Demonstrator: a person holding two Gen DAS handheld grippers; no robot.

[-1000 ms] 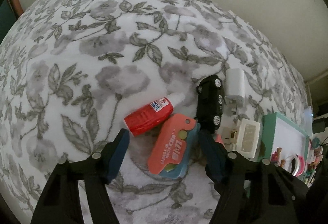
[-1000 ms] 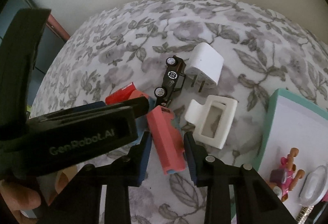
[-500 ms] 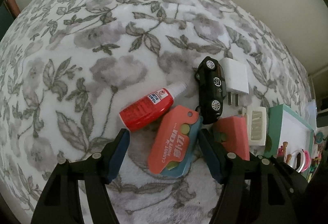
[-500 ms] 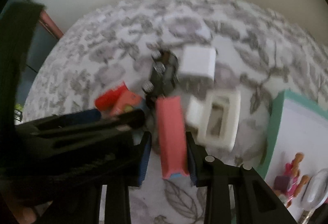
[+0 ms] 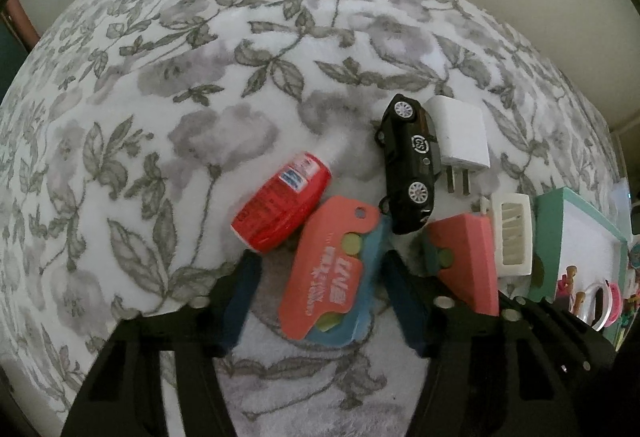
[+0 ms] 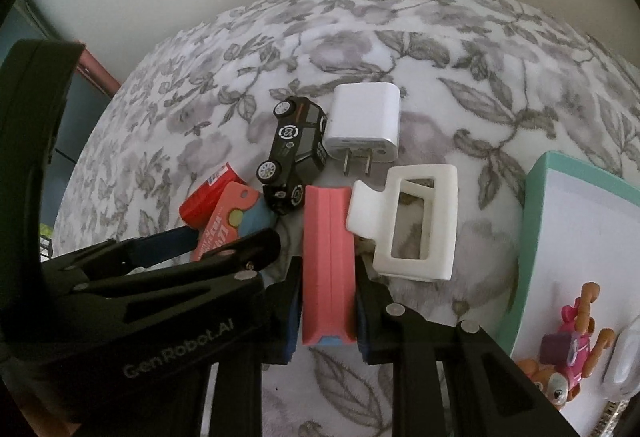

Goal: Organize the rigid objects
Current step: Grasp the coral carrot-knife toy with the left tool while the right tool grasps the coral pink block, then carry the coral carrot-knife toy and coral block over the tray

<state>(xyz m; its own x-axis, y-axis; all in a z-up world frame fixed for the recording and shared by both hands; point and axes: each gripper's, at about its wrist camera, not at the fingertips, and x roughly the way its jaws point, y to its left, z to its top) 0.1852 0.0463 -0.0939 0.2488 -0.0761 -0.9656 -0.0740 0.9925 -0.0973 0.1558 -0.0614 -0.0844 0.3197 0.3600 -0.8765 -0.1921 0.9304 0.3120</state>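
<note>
On a floral cloth lies a cluster: a red glue bottle (image 5: 282, 207), a pink-and-blue cutter (image 5: 334, 277), a black toy car (image 5: 410, 163), a white charger plug (image 5: 460, 137) and a white hair claw (image 5: 512, 239). My left gripper (image 5: 316, 293) is open, its fingers on either side of the flat cutter without touching it. My right gripper (image 6: 328, 297) is shut on a second pink-and-blue cutter (image 6: 328, 257), held on edge between the car (image 6: 296, 153) and the hair claw (image 6: 408, 221). The held cutter also shows in the left wrist view (image 5: 466, 257).
A teal-rimmed white tray (image 6: 536, 221) at the right holds small pink toys (image 6: 572, 341) and a white item. A wall runs behind the cloth. A dark red edge (image 6: 100, 69) shows at the far left.
My right gripper has closed on the second cutter and turned it up on edge beside the hair claw. The left gripper has shifted closer over the flat cutter.
</note>
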